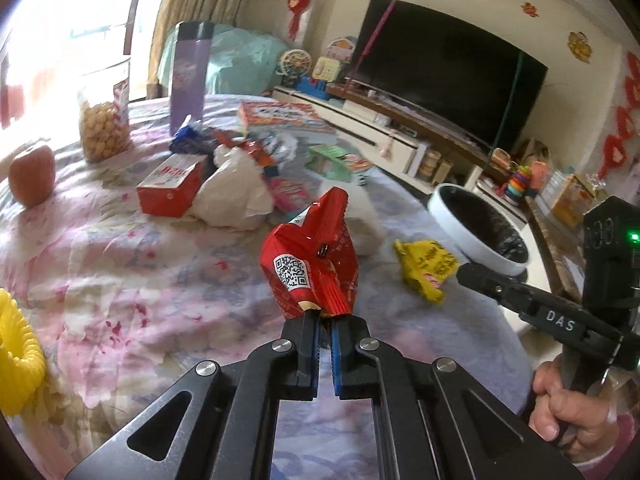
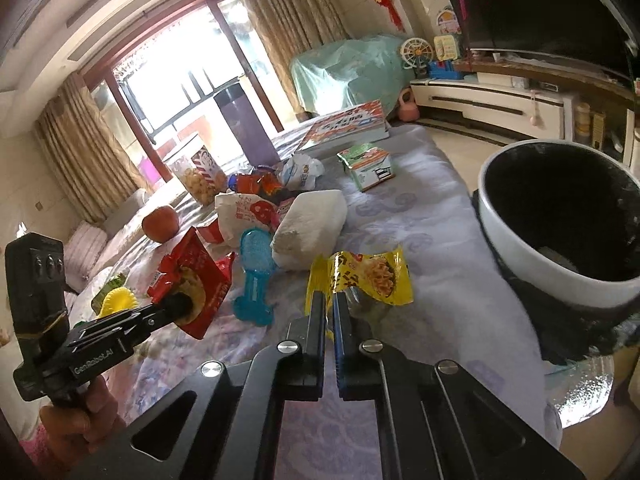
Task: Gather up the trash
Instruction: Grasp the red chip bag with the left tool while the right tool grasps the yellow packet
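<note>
**Two wrappers gripped above a cluttered table**

Two grippers each hold a piece of trash over the table, which is covered with a flowered cloth. The left gripper has its fingers pinched nearly together on the lower edge of a red wrapper, which stands up from the tips. The right gripper is likewise clamped on the corner of a yellow wrapper, held close to the table's right edge and just beside the white-rimmed bin that stands off that edge.

Behind the wrappers, toward the middle of the table, lies a heap: a white tissue pack, a white bag, a red box, a blue plastic piece and more packets. Further back stand a purple flask, a snack jar and a picture book; an apple sits near the left edge. A yellow ring toy lies at the near left corner.
</note>
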`<state>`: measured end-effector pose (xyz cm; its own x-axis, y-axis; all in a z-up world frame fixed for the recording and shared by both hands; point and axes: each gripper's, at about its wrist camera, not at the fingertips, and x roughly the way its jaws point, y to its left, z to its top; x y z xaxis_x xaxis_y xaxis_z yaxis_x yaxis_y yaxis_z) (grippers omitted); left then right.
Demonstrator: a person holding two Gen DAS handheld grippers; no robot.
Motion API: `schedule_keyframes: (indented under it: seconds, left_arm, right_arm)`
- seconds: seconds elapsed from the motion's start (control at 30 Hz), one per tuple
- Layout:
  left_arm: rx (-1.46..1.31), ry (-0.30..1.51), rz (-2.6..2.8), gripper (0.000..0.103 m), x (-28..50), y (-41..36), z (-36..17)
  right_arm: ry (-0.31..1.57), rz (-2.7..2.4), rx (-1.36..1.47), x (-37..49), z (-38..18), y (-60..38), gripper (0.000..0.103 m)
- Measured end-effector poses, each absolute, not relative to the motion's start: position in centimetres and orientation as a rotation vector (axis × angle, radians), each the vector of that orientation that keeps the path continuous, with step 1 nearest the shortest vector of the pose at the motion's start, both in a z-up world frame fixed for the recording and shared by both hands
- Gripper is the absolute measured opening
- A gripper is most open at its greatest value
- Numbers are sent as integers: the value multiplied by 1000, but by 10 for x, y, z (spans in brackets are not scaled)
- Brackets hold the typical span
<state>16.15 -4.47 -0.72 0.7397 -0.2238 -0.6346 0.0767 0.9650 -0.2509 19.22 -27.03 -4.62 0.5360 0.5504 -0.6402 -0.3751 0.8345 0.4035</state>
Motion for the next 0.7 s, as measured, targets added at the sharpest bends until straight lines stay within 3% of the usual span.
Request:
schedule_keyframes:
  seconds: [0.13, 0.23, 0.3, 0.33, 0.37, 0.43, 0.53, 0.7]
  left_arm:
    - [-196, 709, -181, 3, 155, -50, -4]
    - [-192, 709, -181, 3, 152, -50, -4]
    - [-195, 710, -178, 3, 150, -47, -4]
    - [-196, 711, -174, 3, 149, -46, -4]
    - [-199, 712, -171, 3, 149, -44, -5]
    - [-206, 716, -166, 3, 152, -43, -5]
    - [-217, 724, -165, 3, 154, -40, -8]
    - [-218, 731, -174, 3, 159, -42, -10]
  right_arm:
    - [835, 553, 246, 188, -45, -277, 3]
    - [853, 544, 275, 190, -49, -280, 11]
    - [862, 524, 289, 192, -51, -281, 34]
    - [858, 515, 289, 192, -51, -281, 57]
    - [848, 504, 279, 192, -50, -281, 72]
    - [815, 490, 241, 192, -46, -276, 75]
    - [815, 480, 165, 200, -48, -263, 93]
    - [881, 468, 114, 225, -66, -252, 89]
